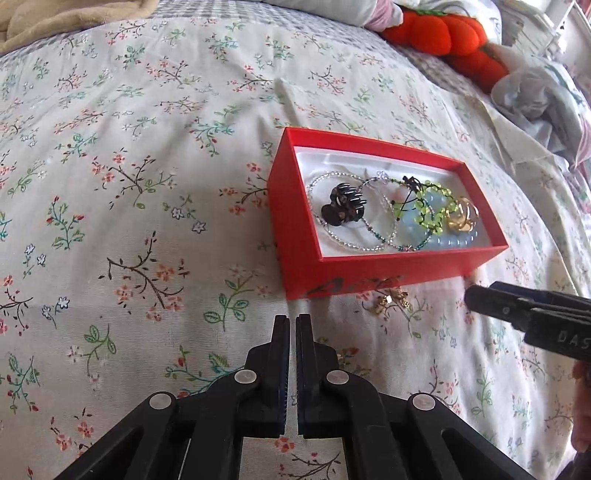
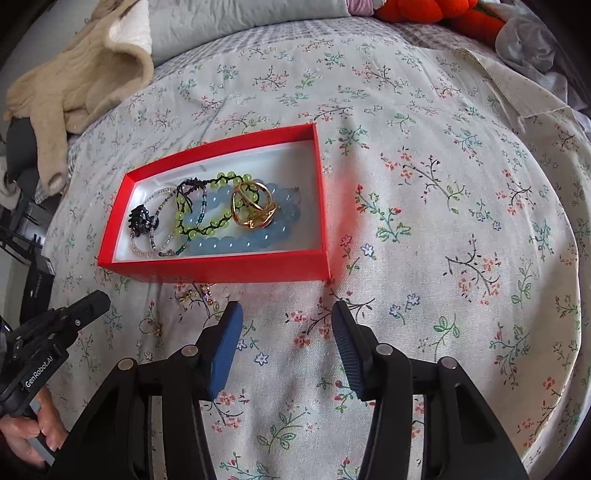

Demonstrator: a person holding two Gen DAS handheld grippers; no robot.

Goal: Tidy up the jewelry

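1. The red box (image 2: 221,267) sat open on the floral bedspread (image 2: 424,206), its white inside holding a heap of jewelry.
2. In it lay a gold ring piece (image 2: 255,206) on top of a pale blue bead bracelet (image 2: 229,243), a green bead bracelet (image 2: 192,230) on black cord, thin clear-bead strands (image 1: 332,236) and a dark claw hair clip (image 1: 341,206).
3. A few small gold pieces (image 1: 388,299), perhaps earrings, lay loose on the bedspread just beside the box's near wall; they were too small to tell for sure.
4. Dark lettering on that near wall (image 1: 354,284) was too smeared to read.
5. The left gripper (image 1: 292,323) had its fingers nearly together, a thin gap between them, holding nothing; its body read "GenRobot.AI" in the right wrist view.
6. The right gripper (image 2: 286,314) stood wide open and empty, near the box; its side showed "DAS", cut off.
7. An orange plush toy (image 1: 443,33) lay well apart at the far edge.
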